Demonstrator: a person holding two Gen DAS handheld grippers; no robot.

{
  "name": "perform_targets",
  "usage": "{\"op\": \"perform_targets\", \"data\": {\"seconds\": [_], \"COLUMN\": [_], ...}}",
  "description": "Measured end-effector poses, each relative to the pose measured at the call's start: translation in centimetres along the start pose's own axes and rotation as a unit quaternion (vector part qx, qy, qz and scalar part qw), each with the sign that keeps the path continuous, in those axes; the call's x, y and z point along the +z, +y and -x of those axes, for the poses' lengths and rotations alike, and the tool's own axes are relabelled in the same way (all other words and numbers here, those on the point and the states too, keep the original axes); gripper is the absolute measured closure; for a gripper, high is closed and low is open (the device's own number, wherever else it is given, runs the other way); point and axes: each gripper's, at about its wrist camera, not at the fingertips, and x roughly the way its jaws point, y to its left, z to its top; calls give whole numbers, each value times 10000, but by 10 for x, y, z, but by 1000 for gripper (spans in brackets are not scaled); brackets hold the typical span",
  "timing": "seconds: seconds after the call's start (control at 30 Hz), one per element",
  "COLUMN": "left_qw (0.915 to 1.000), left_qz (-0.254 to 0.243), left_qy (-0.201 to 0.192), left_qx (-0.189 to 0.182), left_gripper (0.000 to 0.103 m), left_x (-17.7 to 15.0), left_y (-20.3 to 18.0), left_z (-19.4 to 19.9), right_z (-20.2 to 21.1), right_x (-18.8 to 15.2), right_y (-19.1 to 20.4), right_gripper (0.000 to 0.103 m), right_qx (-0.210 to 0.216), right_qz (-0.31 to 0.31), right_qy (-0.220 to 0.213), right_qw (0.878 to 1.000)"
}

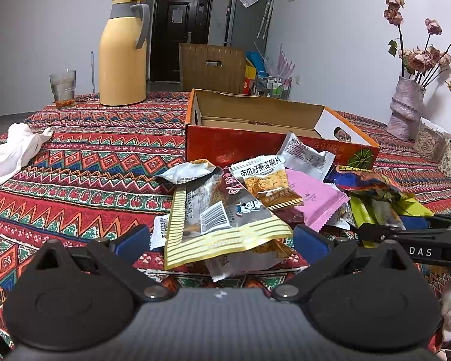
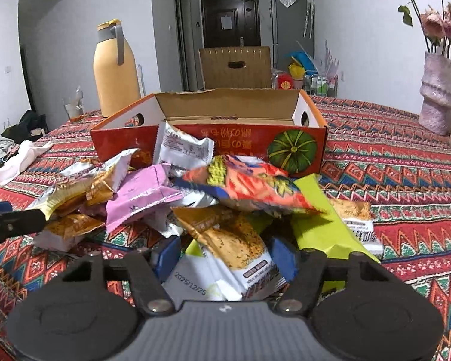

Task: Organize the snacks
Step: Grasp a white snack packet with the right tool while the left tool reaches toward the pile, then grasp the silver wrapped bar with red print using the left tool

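Two low wrist views, facing snack pile, sharing box

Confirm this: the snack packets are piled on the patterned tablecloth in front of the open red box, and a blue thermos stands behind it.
Wrong colour only: the thermos is yellow with a grey handle, as the left wrist view shows. The snack packets do lie piled on the tablecloth before the open red box.

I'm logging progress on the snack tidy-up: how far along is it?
Barely begun. Done: nothing visible; what shows of the inside of the orange box is bare cardboard. In hand: the right gripper has its fingers either side of a gold-and-white packet at the near edge of the snack pile; a firm grip isn't clear. The left gripper is open around a striped packet. Left: essentially the whole pile.
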Motion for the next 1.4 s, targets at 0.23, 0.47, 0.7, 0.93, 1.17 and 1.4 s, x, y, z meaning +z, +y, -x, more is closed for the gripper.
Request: {"op": "perform_targets", "data": {"seconds": [0.23, 0.47, 0.7, 0.93, 1.17, 1.4], "left_qw": [10000, 10000, 9999, 9998, 9997, 9978], "left_qz": [42, 62, 55, 51, 119, 332], "left_qy": [20, -4, -98, -175, 10, 424], "left_qx": [2, -12, 3, 9, 221, 383], "left_gripper": [0, 0, 0, 0, 0, 0], "left_x": [-1, -4, -5, 6, 31, 48], "left_y": [2, 2, 0, -2, 1, 11], "left_z": [2, 9, 23, 31, 18, -17], "right_z": [11, 31, 57, 81, 83, 65], "right_x": [-5, -9, -9, 0, 17, 34], "right_y": [-2, -2, 2, 11, 8, 0], "right_gripper": [62, 82, 88, 88, 88, 88], "right_qx": [218, 301, 315, 354, 285, 216], "right_qz": [-65, -169, -160, -45, -51, -111], "right_qy": [-85, -280, -584, -946, -1088, -1011], "right_qw": [9997, 9990, 9977, 9949, 9936, 9946]}}
